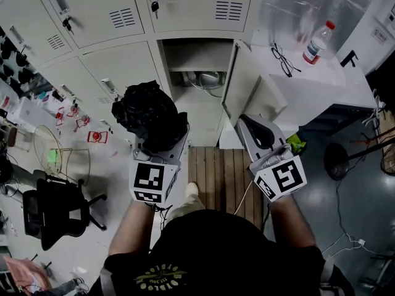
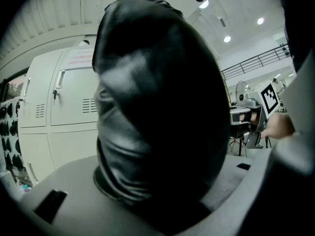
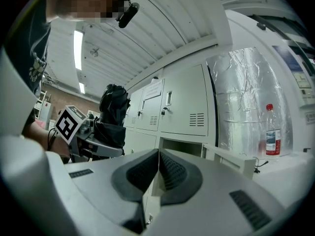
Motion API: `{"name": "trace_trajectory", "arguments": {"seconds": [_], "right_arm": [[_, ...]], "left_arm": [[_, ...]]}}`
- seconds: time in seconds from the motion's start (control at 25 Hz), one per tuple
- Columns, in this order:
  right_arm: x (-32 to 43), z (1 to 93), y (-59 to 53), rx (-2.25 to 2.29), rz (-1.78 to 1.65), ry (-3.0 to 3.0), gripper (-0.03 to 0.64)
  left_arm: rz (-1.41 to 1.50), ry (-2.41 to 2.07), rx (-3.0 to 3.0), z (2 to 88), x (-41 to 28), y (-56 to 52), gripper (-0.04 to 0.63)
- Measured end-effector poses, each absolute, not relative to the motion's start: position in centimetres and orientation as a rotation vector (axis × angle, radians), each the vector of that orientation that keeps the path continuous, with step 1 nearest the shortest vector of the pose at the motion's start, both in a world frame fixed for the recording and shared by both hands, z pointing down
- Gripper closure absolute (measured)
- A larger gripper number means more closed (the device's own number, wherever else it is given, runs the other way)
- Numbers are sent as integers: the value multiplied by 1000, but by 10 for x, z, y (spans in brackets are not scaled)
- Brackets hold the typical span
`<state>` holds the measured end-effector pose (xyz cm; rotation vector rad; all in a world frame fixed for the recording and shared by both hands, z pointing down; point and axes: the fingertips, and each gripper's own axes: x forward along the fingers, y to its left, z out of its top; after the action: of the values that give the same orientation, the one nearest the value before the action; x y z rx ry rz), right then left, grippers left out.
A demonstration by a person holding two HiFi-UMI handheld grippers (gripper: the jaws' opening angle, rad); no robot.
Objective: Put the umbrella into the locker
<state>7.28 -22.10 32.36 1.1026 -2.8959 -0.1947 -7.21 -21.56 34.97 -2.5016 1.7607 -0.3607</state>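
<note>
The folded black fabric umbrella [image 1: 150,115] is held upright in the left gripper [image 1: 162,143] in front of the open pale grey metal locker [image 1: 203,113], the right gripper [image 1: 262,134] is closed on nothing, and the umbrella, seemingly light, soft and slippery, is best gripped low around its bundled cloth.

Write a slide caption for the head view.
Facing the open locker, the left gripper holds a folded black umbrella; the right gripper is shut and empty.

The open locker compartment [image 1: 200,113] is found unblocked in front; its door [image 1: 237,82] is swung out rightward (a cable [image 1: 207,79] is seen inside, under a shelf [image 1: 196,68]).
</note>
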Motion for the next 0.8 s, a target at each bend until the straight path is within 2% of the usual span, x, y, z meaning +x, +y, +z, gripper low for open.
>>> {"name": "trace_trajectory", "arguments": {"seconds": [0.8], "right_arm": [[34,325,-287,1114,-174,-2889,589]], "left_arm": [[-434,1688,-2573,367,-91,-283,342]]}}
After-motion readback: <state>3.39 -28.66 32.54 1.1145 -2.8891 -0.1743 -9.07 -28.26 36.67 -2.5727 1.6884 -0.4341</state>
